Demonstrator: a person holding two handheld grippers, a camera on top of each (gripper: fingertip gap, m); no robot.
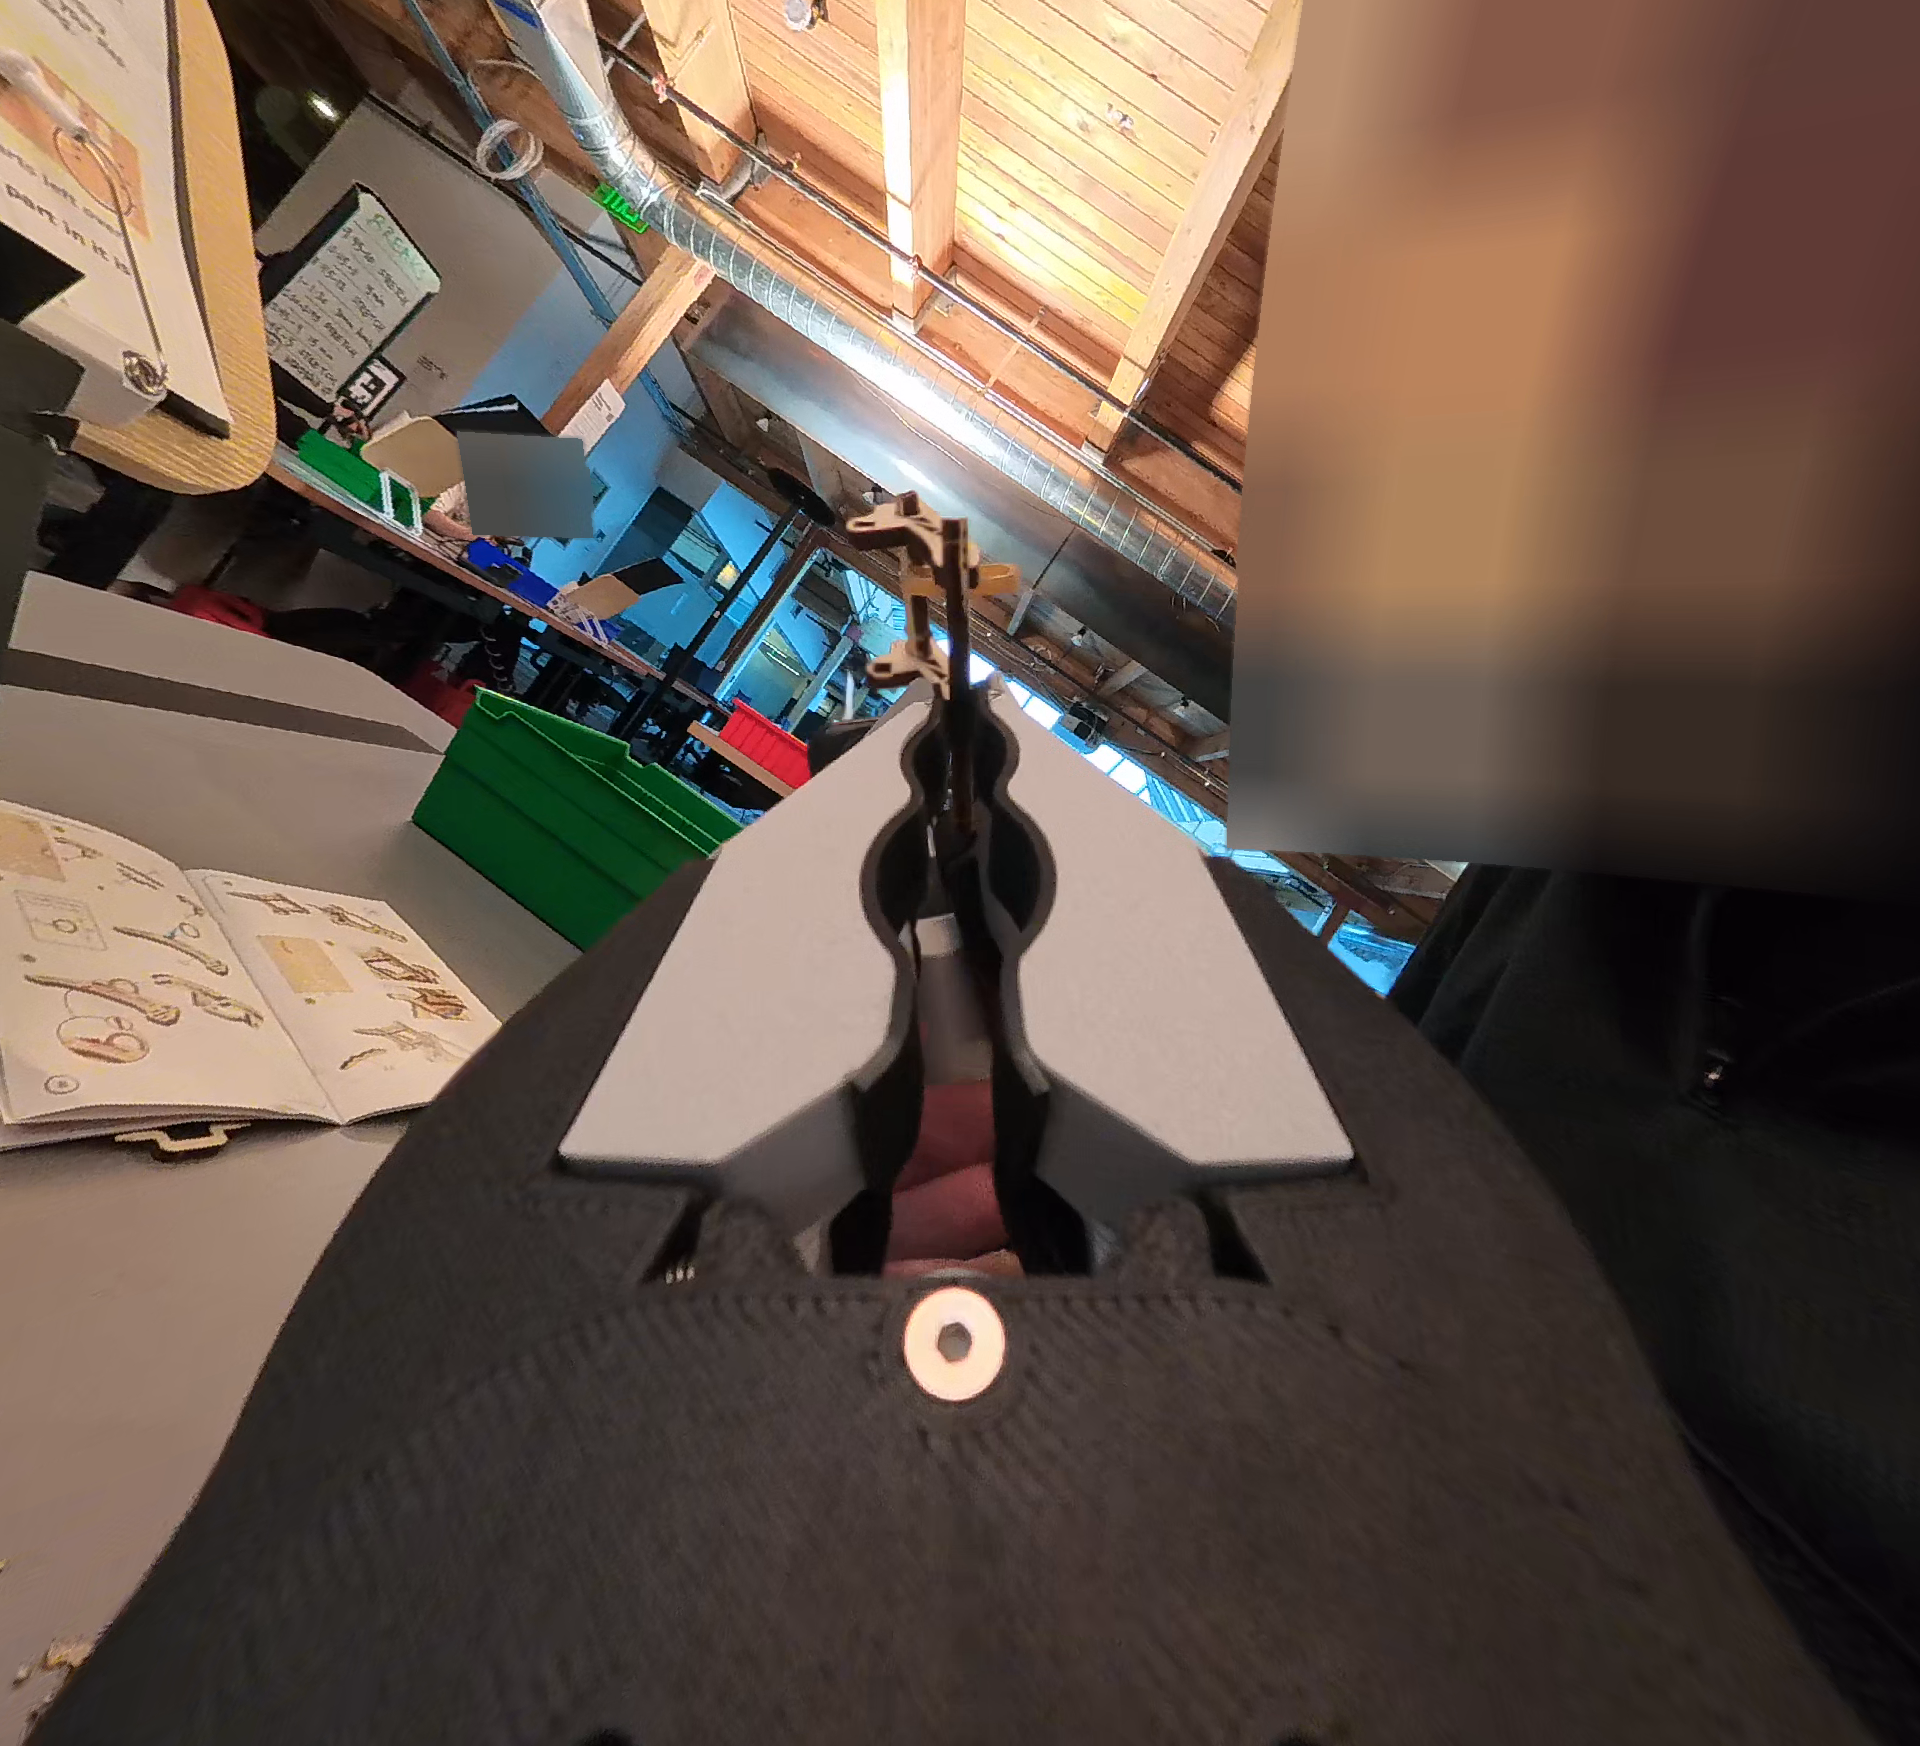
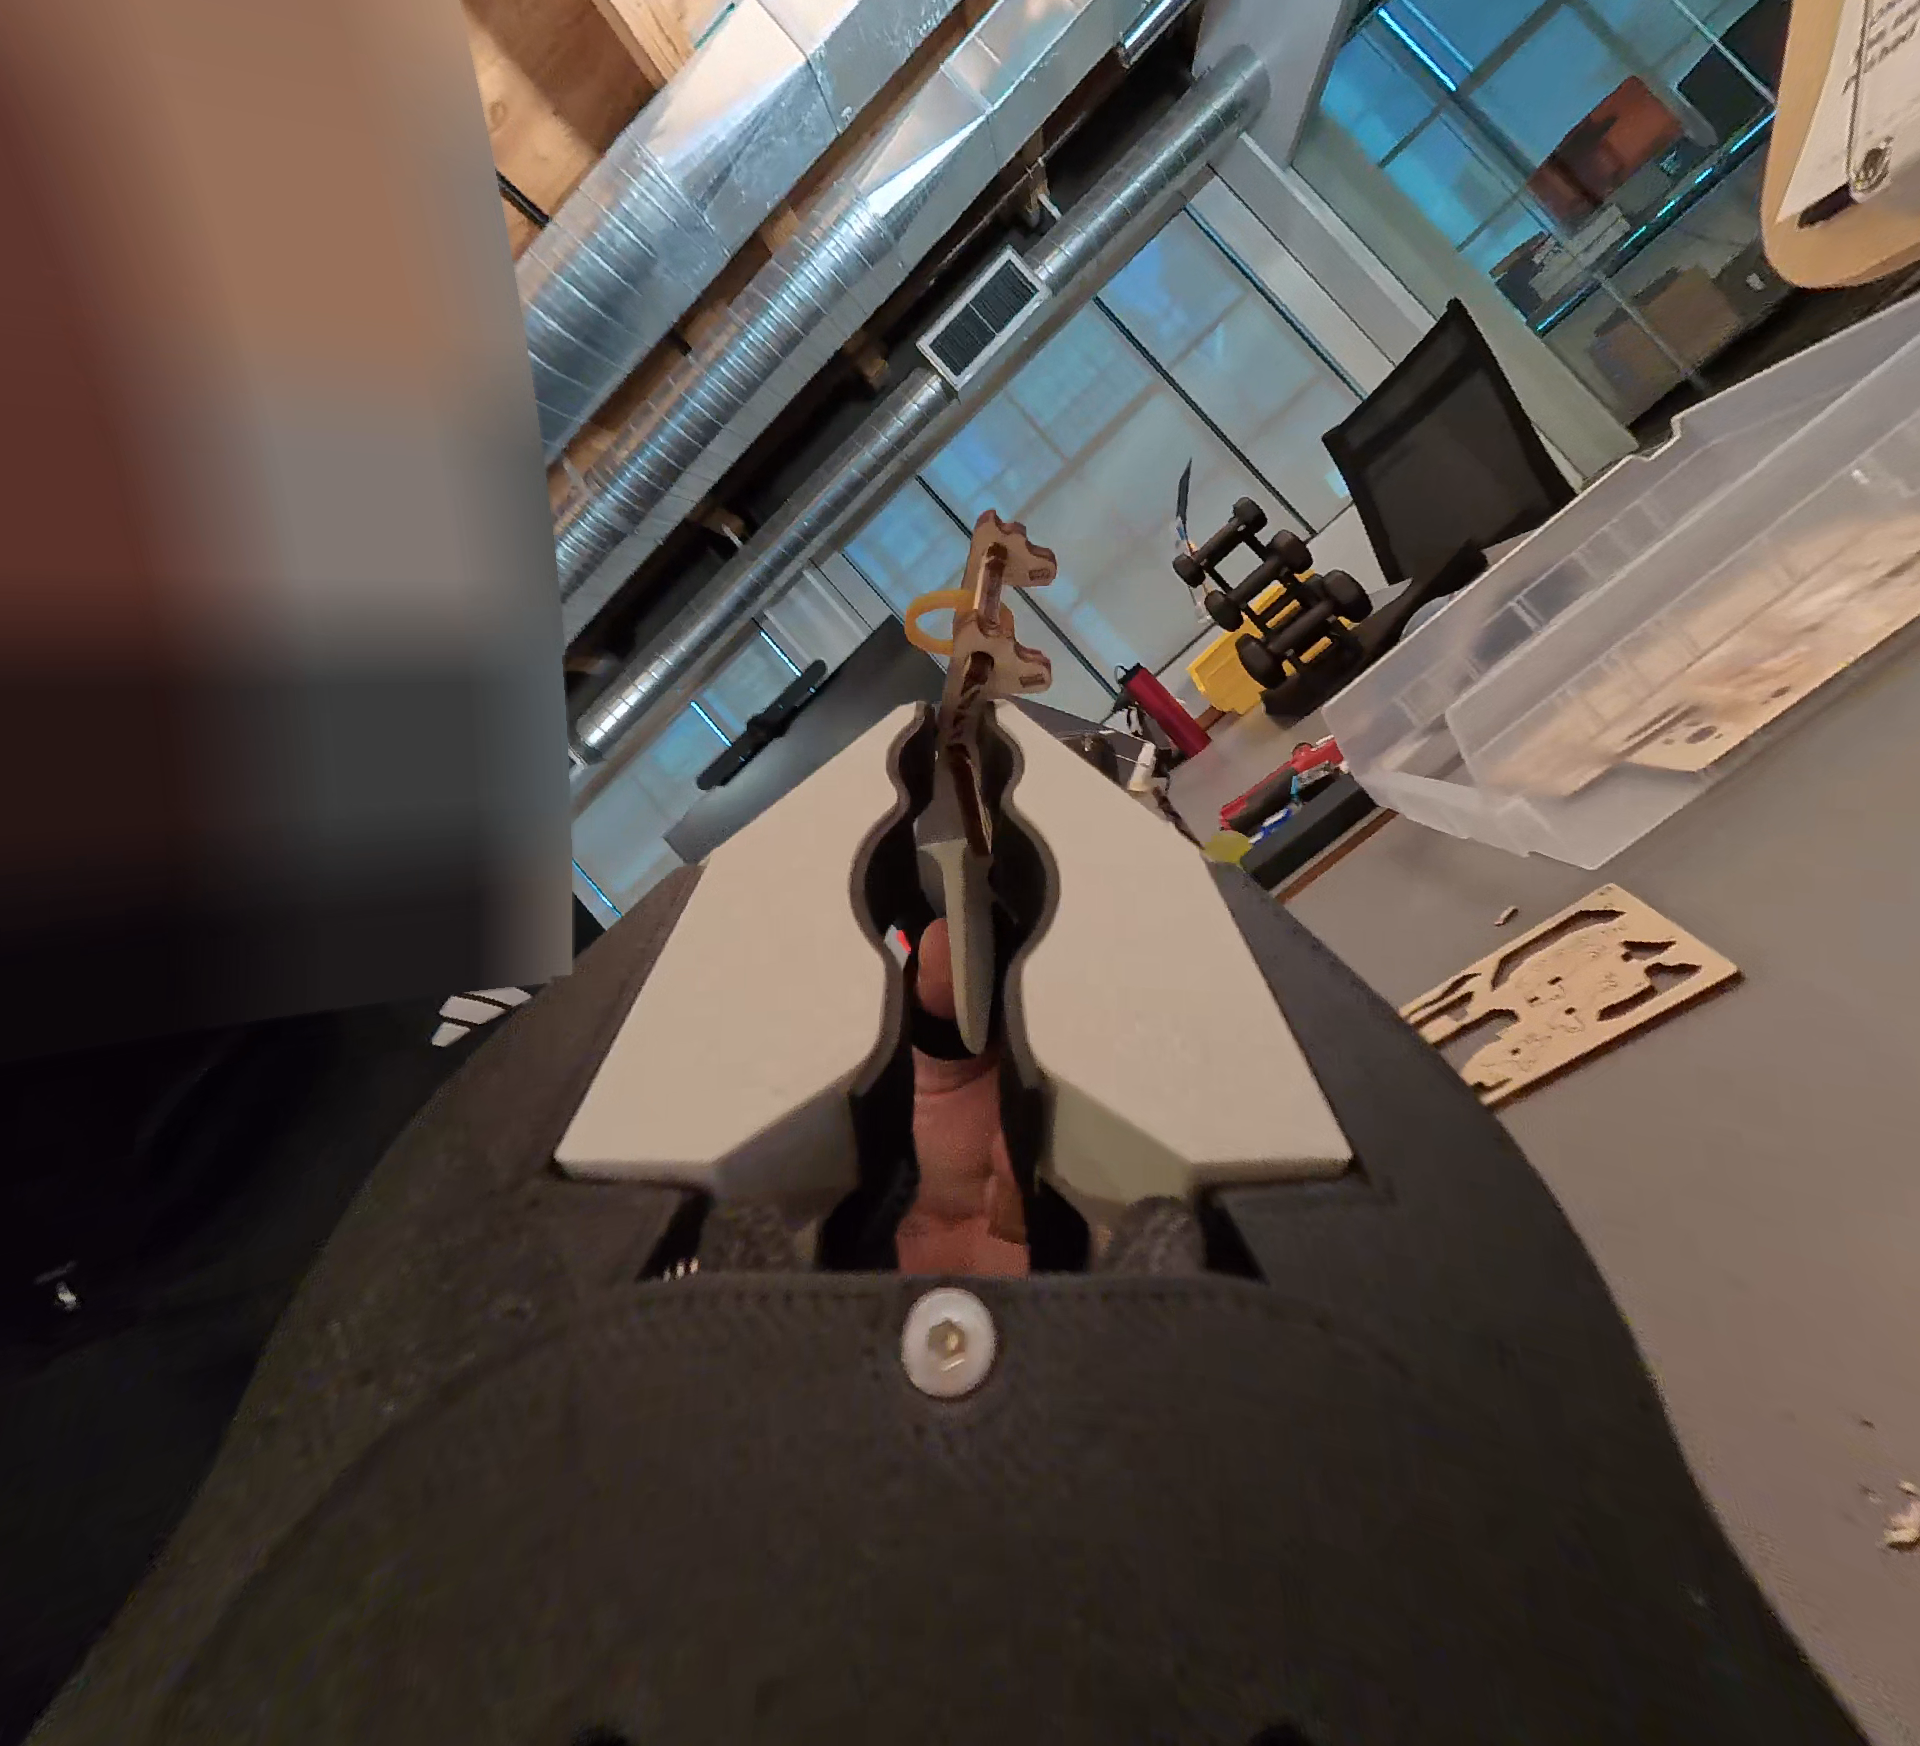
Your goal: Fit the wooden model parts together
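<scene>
— Two grippers, both tilted up toward the ceiling. What does the left gripper have?

— Its fingers are pressed together on a thin wooden model piece, which sticks up past the tips with small tabs branching off its sides.

— And the right gripper?

— Clamped too, on a flat wooden part with two lobes at the top; a yellow rubber band loops off its left side.

— Anything on the grey table?

— Right view: a punched-out wooden sheet lies flat, near a clear plastic bin. Left view: an open instruction booklet, with a green bin beyond it.
</scene>
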